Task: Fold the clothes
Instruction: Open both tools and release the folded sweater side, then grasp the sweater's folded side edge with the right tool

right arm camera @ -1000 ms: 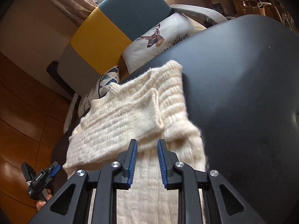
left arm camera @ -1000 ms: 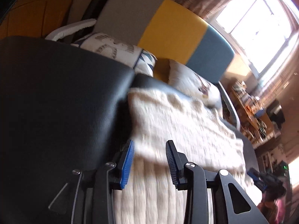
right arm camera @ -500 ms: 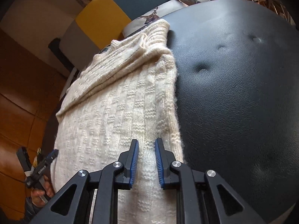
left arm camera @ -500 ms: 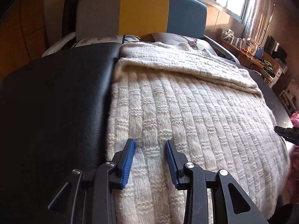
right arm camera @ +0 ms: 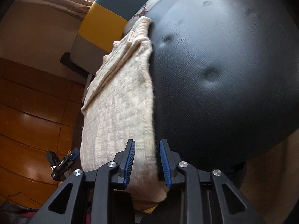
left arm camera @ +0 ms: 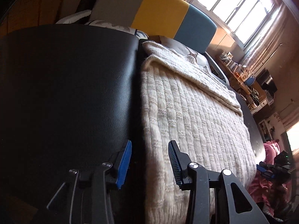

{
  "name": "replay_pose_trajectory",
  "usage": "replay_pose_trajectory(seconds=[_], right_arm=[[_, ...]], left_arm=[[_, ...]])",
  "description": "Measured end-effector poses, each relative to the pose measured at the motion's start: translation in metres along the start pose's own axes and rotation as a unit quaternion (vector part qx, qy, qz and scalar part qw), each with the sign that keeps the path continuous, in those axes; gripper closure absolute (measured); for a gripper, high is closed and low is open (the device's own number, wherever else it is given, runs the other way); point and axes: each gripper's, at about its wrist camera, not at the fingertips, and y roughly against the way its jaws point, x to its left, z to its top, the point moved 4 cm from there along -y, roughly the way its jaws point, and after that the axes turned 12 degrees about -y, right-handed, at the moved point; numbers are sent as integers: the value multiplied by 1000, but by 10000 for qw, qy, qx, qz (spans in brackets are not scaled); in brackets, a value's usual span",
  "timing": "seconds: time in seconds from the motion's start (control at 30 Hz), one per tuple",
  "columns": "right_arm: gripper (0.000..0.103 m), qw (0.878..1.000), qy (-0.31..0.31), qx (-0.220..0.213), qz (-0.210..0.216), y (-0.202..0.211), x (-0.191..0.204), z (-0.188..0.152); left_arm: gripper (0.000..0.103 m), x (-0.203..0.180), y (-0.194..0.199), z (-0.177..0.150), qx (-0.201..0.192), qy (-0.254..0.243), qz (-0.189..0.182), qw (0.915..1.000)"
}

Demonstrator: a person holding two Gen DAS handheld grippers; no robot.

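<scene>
A cream knit sweater (left arm camera: 186, 112) lies flat on a black leather surface (left arm camera: 65, 93), its far part folded over itself. The near hem hangs over the front edge. My left gripper (left arm camera: 149, 149) is open at the sweater's left edge, with that edge between its blue pads (left arm camera: 124, 164). The right gripper (right arm camera: 146, 149) is open at the right edge of the sweater (right arm camera: 119, 112), with knit between its fingers. Each gripper shows small in the other's view: the right gripper (left arm camera: 269, 168) and the left gripper (right arm camera: 61, 162).
A grey, yellow and blue chair back (left arm camera: 158, 18) and printed cushions (left arm camera: 112, 25) stand behind the black surface (right arm camera: 224, 65). A cluttered wooden desk (left arm camera: 243, 78) is at the right under a window. Pink cloth (left arm camera: 265, 186) lies low at the right; a wooden floor (right arm camera: 28, 112) lies to the left.
Both grippers have dropped low toward the near hem and shifted outward to the sweater's side edges. The right jaws stand a little wider than half a second ago.
</scene>
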Motion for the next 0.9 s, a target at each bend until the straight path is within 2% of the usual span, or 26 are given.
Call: replay_pose_trajectory(seconds=[0.13, 0.3, 0.43, 0.53, 0.7, 0.73, 0.83, 0.9], right_arm=[[74, 9995, -110, 77, 282, -9, -1, -3], [74, 9980, -51, 347, 527, -30, 9, -1], [74, 9963, -162, 476, 699, -39, 11, 0], [74, 9965, 26, 419, 728, -37, 12, -4], [74, 9958, 186, 293, 841, -35, 12, -9], [74, 9959, 265, 261, 821, -35, 13, -10], [74, 9961, 444, 178, 744, -35, 18, -13], [74, 9963, 375, 175, 754, -35, 17, -14]], left_arm=[[56, -4, 0, -21, 103, -174, -130, 9997], [45, -18, 2, -29, 122, -728, -90, 9972], [44, -26, -5, -31, 170, -807, -213, 9964], [50, -33, -8, -34, 149, -985, -98, 9950], [68, -35, -5, -34, 158, -961, -29, 9952], [69, -36, -5, -34, 171, -988, -11, 9950], [87, -44, -6, -32, 183, -1177, 36, 9929], [88, -51, -9, -30, 232, -1308, 76, 9911]])
